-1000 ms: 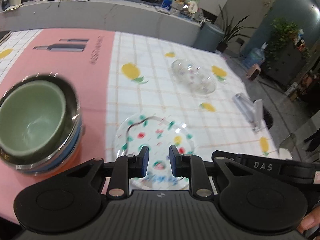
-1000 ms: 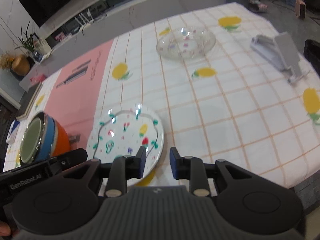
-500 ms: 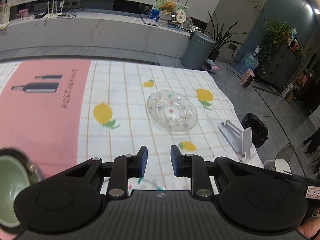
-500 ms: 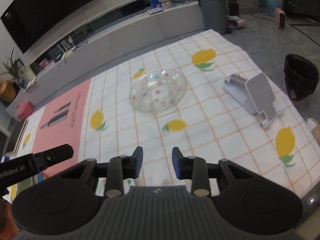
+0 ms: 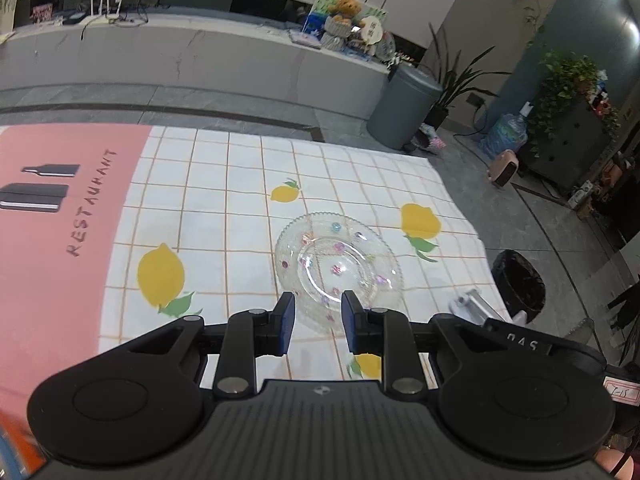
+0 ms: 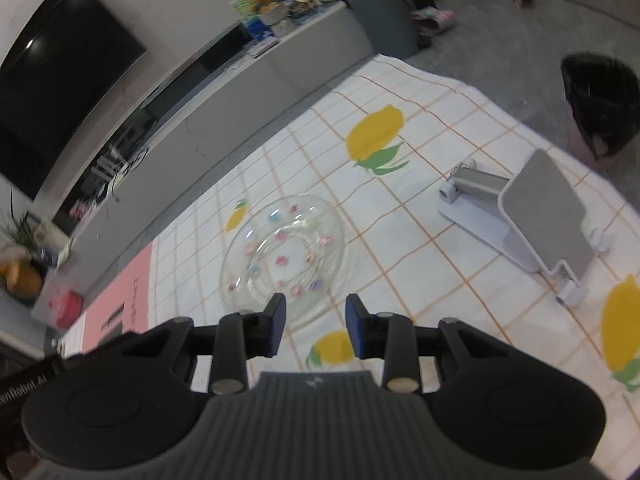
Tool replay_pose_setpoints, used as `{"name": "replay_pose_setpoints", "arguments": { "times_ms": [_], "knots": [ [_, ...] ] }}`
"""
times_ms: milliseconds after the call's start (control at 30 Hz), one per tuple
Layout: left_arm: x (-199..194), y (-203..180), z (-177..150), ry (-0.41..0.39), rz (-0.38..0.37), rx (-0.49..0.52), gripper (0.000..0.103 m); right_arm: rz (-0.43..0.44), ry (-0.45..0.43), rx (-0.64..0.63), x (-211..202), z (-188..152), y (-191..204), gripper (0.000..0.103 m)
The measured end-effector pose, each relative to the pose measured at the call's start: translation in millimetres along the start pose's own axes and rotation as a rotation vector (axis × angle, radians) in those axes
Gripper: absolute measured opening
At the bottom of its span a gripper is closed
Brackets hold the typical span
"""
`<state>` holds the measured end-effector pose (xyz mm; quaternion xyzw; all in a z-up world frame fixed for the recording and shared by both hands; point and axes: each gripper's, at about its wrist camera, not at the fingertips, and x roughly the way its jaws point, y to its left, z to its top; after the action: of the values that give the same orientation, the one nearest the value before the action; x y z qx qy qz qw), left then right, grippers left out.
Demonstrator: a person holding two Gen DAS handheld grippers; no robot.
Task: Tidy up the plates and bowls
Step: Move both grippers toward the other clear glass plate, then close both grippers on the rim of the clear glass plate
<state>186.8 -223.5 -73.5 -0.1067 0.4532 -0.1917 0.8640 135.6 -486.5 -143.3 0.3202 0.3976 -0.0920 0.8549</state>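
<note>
Right wrist view is motion-blurred; in the left wrist view an orange-blue object (image 5: 16, 446) is cut off at the bottom-left corner, unidentifiable. Clear glass plate (image 5: 337, 267) with coloured dots sits on the surface (image 5: 224, 208) toward its far right corner, near edge hidden behind the fingers. Left gripper (image 5: 317, 326) and right gripper (image 6: 315, 330) both angle down at it, fingers slightly spread, nothing between them.

Left view: near rim of glass plate (image 5: 336, 264) hidden behind left gripper (image 5: 318, 322) fingers. Stand (image 5: 474, 306) mostly hidden by the other gripper's body. Orange-blue object at bottom-left corner (image 5: 16, 446) cut off, blurred, unidentifiable. Right view: plate (image 6: 284, 256) motion-blurred, its dot pattern unreadable; lemon print (image 6: 622, 320) cut by right edge.
</note>
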Motion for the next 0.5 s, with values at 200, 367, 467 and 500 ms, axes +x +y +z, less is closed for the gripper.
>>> {"name": "replay_pose_setpoints", "arguments": {
  "times_ms": [200,367,467,500],
  "knots": [
    [45,10,17,0.034,0.015,-0.04,0.028,0.006,0.003,0.1,42,25,-19,0.033],
    [75,25,23,0.045,0.04,-0.074,0.03,0.047,-0.005,0.118,63,37,-24,0.032],
    [85,36,24,0.036,0.045,-0.125,0.036,0.036,-0.005,0.114,75,37,-26,0.032],
    [88,38,23,0.033,0.04,-0.14,0.038,0.033,-0.001,0.118,78,37,-28,0.032]
  ]
}}
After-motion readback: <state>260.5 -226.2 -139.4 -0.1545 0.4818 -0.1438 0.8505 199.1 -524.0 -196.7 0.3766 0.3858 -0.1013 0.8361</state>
